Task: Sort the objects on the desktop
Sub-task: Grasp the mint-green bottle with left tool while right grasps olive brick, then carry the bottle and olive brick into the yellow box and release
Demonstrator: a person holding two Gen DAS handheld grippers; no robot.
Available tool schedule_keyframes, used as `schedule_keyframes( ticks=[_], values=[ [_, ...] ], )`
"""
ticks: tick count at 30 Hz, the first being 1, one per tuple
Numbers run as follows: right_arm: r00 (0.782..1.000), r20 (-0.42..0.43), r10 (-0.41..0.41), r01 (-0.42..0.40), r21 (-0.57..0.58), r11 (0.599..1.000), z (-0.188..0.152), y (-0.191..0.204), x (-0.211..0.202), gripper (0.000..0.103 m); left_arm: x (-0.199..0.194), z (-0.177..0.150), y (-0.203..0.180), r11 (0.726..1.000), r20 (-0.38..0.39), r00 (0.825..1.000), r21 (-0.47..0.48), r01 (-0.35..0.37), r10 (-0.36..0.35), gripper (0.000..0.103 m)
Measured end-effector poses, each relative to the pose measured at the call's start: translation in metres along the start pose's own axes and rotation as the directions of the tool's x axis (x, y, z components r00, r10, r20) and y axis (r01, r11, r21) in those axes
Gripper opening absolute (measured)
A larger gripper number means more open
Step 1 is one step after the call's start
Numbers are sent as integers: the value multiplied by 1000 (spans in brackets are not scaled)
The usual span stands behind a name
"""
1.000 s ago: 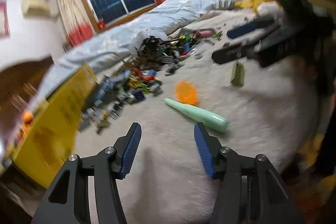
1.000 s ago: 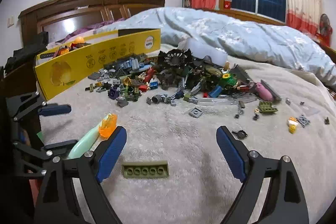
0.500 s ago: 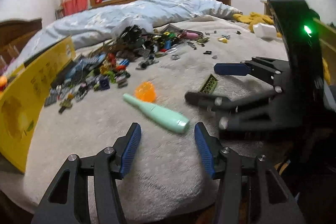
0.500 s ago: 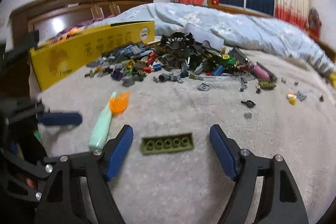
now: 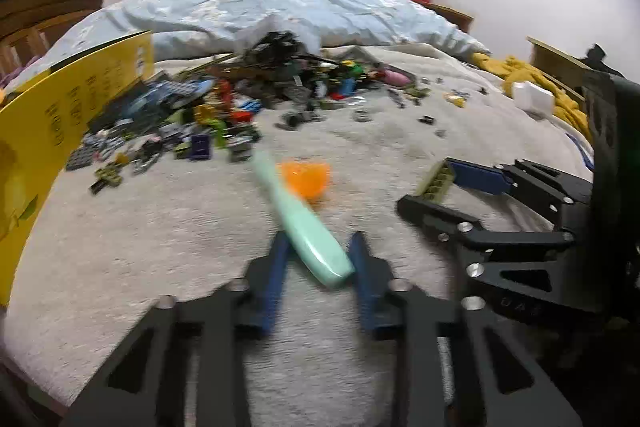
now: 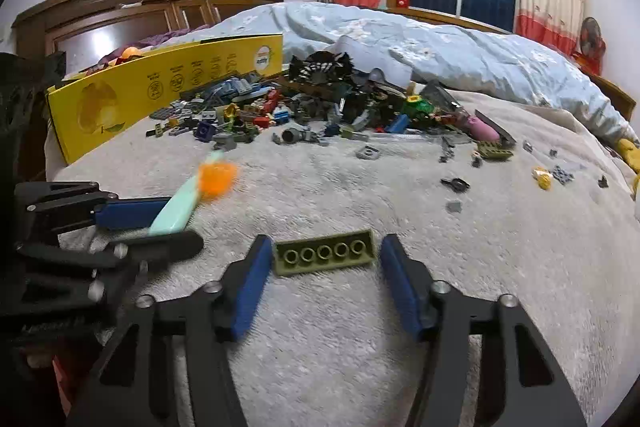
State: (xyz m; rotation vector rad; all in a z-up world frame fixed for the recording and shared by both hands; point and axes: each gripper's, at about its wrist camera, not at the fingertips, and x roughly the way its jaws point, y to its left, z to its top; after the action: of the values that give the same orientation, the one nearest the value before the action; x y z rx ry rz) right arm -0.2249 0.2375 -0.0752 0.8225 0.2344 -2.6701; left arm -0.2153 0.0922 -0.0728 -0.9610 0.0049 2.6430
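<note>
A mint-green handle point(image 5: 298, 223) lies on the grey blanket point(image 5: 160, 247), with an orange translucent piece point(image 5: 306, 179) against its middle. My left gripper point(image 5: 319, 239) has the handle's thick end between its closing jaws, and the blue pads touch it. The handle and orange piece look blurred. From the right wrist the left gripper point(image 6: 180, 227) appears low on the left, around the same handle point(image 6: 176, 207). An olive-green studded brick point(image 6: 324, 253) lies flat between my right gripper's point(image 6: 326, 243) closing jaws; a small gap shows at the right pad point(image 6: 400, 287).
A heap of mixed toy bricks point(image 6: 320, 107) covers the blanket's far half, and loose small pieces point(image 6: 544, 177) are scattered to the right. A yellow cardboard box wall point(image 6: 160, 95) stands at the left. Behind lie a blue duvet point(image 6: 440, 47), a wooden headboard and a window.
The left gripper rolled level, moved up to the mint-green handle and narrowed its jaws around the thick end. The right gripper sank toward the olive brick and its jaws narrowed around it.
</note>
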Motion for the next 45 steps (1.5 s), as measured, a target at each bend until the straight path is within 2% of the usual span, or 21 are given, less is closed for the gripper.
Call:
schedule_keyframes(
  ticks=[2,11,13,20,26,27,29,36,39,40,43,45],
  values=[
    [1000,-4,-2,2,1,1000,1,1,1,48,-2,-1,3,1000,0,1000,-2,-12,12,16],
    [997,72,9,-7,-38,999,21,17,-6,48,-18,-5,9,1000,29,1000,29,-10,10,13],
    [997,73,21,-19,-22,1000,27,19,-4,48,-28,-3,11,999,62,998,47,-11,8,12],
    [996,71,52,-49,-35,998,46,41,8,48,-65,3,27,989,207,972,78,-129,110,12],
    [995,66,77,-72,-72,995,56,66,13,48,-91,9,45,974,306,933,60,-219,191,12],
    [994,68,82,-77,-78,994,58,70,12,48,-95,10,48,967,324,920,58,-250,218,12],
    [993,73,92,-85,-84,993,63,75,8,48,-105,12,54,942,369,881,37,-332,296,12],
    [974,143,177,-162,-113,980,92,96,-17,48,-133,24,81,891,442,789,-55,-451,427,12],
    [963,161,215,-192,-144,971,103,108,-23,48,-139,27,98,857,422,757,-108,-505,499,12],
    [959,167,228,-203,-154,967,105,112,-26,48,-140,29,106,846,404,751,-130,-518,522,12],
    [948,184,261,-224,-199,954,115,126,-30,48,-138,30,128,807,336,735,-183,-562,589,12],
    [940,190,284,-238,-233,943,122,138,-29,48,-134,31,143,790,281,739,-218,-572,613,12]
  ],
)
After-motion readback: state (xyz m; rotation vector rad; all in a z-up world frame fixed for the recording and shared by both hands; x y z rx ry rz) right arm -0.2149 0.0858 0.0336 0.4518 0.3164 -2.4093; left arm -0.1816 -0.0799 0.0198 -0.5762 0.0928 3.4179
